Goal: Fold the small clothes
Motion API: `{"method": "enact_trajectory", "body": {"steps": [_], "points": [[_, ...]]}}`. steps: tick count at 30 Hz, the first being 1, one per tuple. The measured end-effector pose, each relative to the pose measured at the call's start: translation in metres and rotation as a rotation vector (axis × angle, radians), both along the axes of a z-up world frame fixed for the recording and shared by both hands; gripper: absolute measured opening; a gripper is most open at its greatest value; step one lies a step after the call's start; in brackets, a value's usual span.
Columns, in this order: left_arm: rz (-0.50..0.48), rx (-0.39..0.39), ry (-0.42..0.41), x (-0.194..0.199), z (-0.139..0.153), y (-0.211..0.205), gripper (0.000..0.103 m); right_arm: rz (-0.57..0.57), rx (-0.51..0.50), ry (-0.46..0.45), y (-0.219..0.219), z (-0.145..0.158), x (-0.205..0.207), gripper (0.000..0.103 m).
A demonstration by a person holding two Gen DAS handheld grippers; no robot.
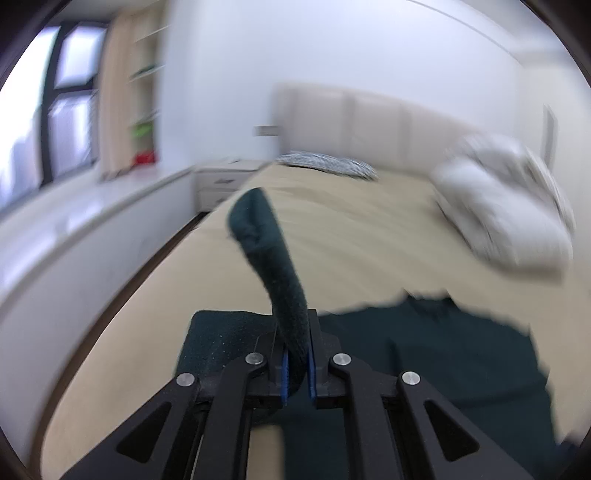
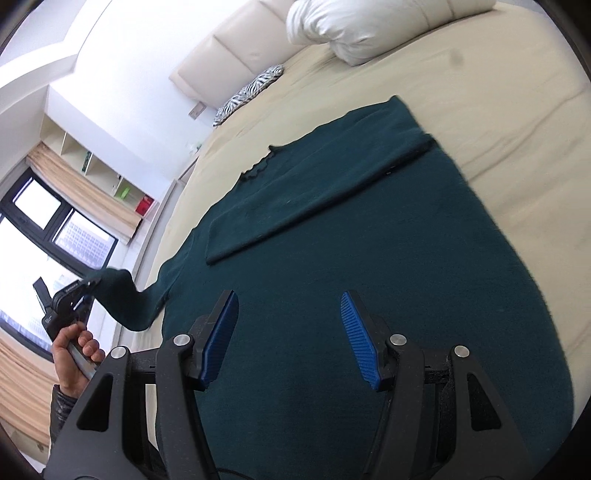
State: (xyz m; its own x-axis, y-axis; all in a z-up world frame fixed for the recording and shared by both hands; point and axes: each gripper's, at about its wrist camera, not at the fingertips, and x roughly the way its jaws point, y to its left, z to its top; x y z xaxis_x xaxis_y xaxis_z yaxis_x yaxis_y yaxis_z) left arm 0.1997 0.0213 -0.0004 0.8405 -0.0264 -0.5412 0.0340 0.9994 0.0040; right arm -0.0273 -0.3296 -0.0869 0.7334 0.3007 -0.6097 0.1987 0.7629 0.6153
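A dark green knit sweater (image 2: 369, 229) lies spread on the beige bed (image 2: 498, 92), one sleeve folded across its body. Its other sleeve (image 1: 275, 258) is lifted off the bed's left side, pinched between the blue pads of my left gripper (image 1: 296, 360), which is shut on it. The sleeve's cuff end sticks up past the pads. In the right wrist view a hand holds that left gripper (image 2: 79, 291) at the far left with the sleeve (image 2: 125, 299) stretched to it. My right gripper (image 2: 290, 325) hovers over the sweater's lower body, jaws open, nothing between them.
A white pillow (image 2: 351, 26) and a zebra-print cushion (image 2: 251, 92) lie at the head of the bed by the padded headboard (image 1: 369, 122). A white nightstand (image 1: 225, 177), a long window ledge (image 1: 92, 221) and shelves (image 1: 146, 92) run along the bed's left side.
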Motion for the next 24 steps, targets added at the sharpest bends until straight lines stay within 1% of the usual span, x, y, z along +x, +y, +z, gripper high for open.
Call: {"method": "enact_trajectory", "body": {"steps": [1, 2, 3, 4, 6, 7, 8, 9, 10, 11, 12, 13, 14, 15, 17, 18, 19, 20, 24], "points": [[-0.055, 0.081, 0.011, -0.001, -0.012, -0.034, 0.009, -0.013, 0.006, 0.001, -0.005, -0.002, -0.001, 0.056], [-0.100, 0.149, 0.024, -0.003, -0.024, -0.062, 0.012, -0.030, 0.017, 0.004, -0.012, -0.005, -0.004, 0.056], [-0.144, 0.196, 0.040, -0.006, -0.041, -0.088, 0.013, -0.043, 0.024, 0.006, -0.019, -0.008, -0.006, 0.056], [-0.179, 0.225, 0.067, -0.011, -0.058, -0.108, 0.014, -0.054, 0.027, 0.009, -0.024, -0.010, -0.008, 0.056], [-0.221, 0.256, 0.142, -0.018, -0.090, -0.128, 0.029, -0.062, 0.025, 0.015, -0.031, -0.013, -0.009, 0.056], [-0.220, 0.267, 0.168, -0.019, -0.098, -0.136, 0.034, -0.065, 0.019, 0.022, -0.034, -0.015, -0.010, 0.056], [-0.218, 0.274, 0.182, -0.025, -0.105, -0.139, 0.046, -0.068, 0.014, 0.029, -0.037, -0.016, -0.009, 0.057], [-0.217, 0.272, 0.197, -0.028, -0.110, -0.138, 0.058, -0.065, 0.016, 0.034, -0.039, -0.018, -0.008, 0.058], [-0.217, 0.269, 0.206, -0.032, -0.111, -0.137, 0.064, -0.061, 0.021, 0.041, -0.041, -0.020, -0.005, 0.059], [-0.216, 0.267, 0.212, -0.037, -0.111, -0.132, 0.074, -0.057, 0.034, 0.044, -0.042, -0.022, -0.001, 0.063], [-0.215, 0.263, 0.208, -0.044, -0.109, -0.125, 0.080, -0.052, 0.044, 0.043, -0.042, -0.023, 0.003, 0.067], [-0.213, 0.256, 0.204, -0.049, -0.106, -0.119, 0.082, -0.035, 0.052, 0.039, -0.038, -0.023, 0.012, 0.072], [-0.209, 0.245, 0.207, -0.053, -0.104, -0.112, 0.085, -0.017, 0.056, 0.037, -0.034, -0.022, 0.020, 0.073], [-0.208, 0.221, 0.212, -0.062, -0.103, -0.103, 0.086, 0.005, 0.060, 0.037, -0.028, -0.022, 0.029, 0.073], [-0.197, 0.165, 0.217, -0.080, -0.103, -0.088, 0.086, 0.086, 0.080, 0.031, -0.011, -0.020, 0.055, 0.073], [-0.187, 0.115, 0.213, -0.091, -0.100, -0.074, 0.086, 0.128, 0.095, 0.033, -0.001, -0.019, 0.070, 0.073], [-0.174, 0.072, 0.218, -0.094, -0.100, -0.063, 0.086, 0.155, 0.105, 0.034, 0.007, -0.019, 0.081, 0.073], [-0.153, 0.027, 0.231, -0.093, -0.102, -0.052, 0.086, 0.205, 0.121, 0.034, 0.020, -0.019, 0.099, 0.073], [-0.073, -0.152, 0.275, -0.089, -0.112, -0.008, 0.084, 0.292, 0.138, 0.088, 0.057, -0.030, 0.152, 0.071]]}}
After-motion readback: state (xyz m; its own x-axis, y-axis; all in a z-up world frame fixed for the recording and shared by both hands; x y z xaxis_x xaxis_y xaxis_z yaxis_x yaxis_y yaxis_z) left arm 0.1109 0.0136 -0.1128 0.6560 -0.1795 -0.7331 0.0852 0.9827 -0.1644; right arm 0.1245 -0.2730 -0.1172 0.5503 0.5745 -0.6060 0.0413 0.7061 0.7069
